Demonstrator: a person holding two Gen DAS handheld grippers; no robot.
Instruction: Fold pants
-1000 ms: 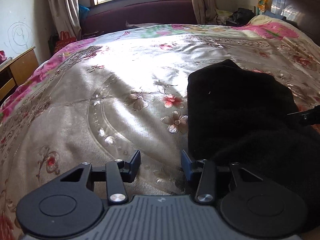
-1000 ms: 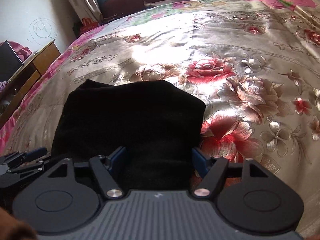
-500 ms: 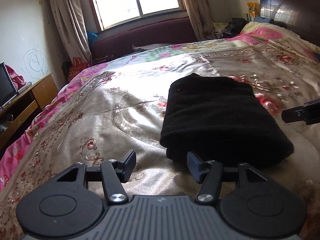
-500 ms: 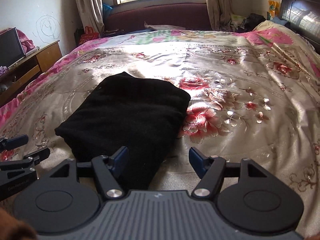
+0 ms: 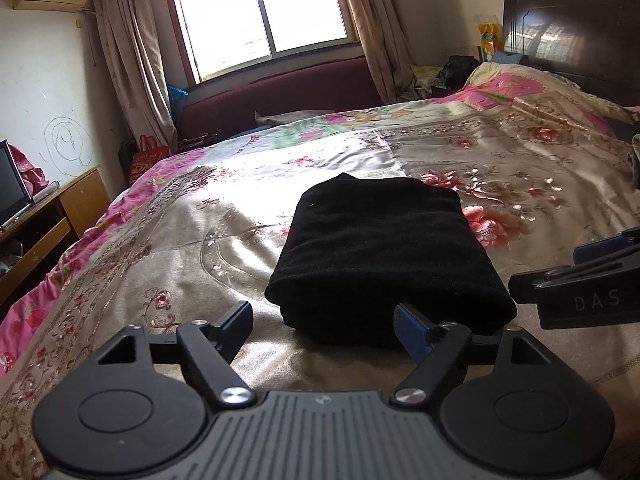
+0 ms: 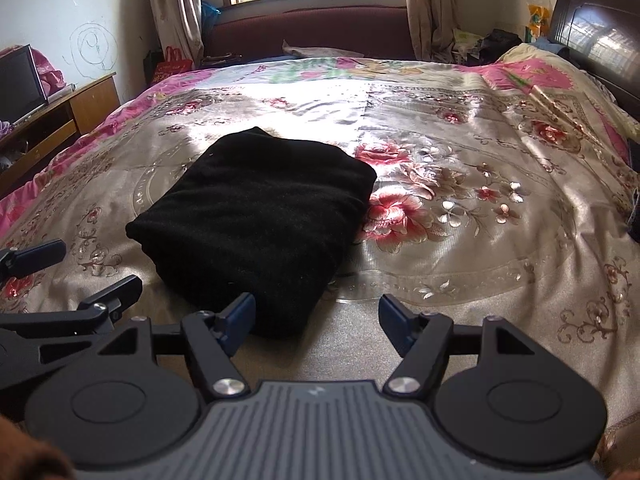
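Floral bedspread (image 5: 208,240), curtained window (image 5: 260,12)

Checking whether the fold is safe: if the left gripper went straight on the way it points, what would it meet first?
Probably the folded black pants, lying just ahead of the left gripper; its empty jaws are opening.

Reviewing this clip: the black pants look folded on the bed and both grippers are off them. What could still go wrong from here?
1. The left gripper, jaws opening and empty, has one fingertip right by the near edge of the folded black fleece pants; a careless move might snag the top layer.
2. The shiny floral satin bedspread looks slippery, so a nudge could slide the bundle.
3. The open right gripper also sits close to the near corner.
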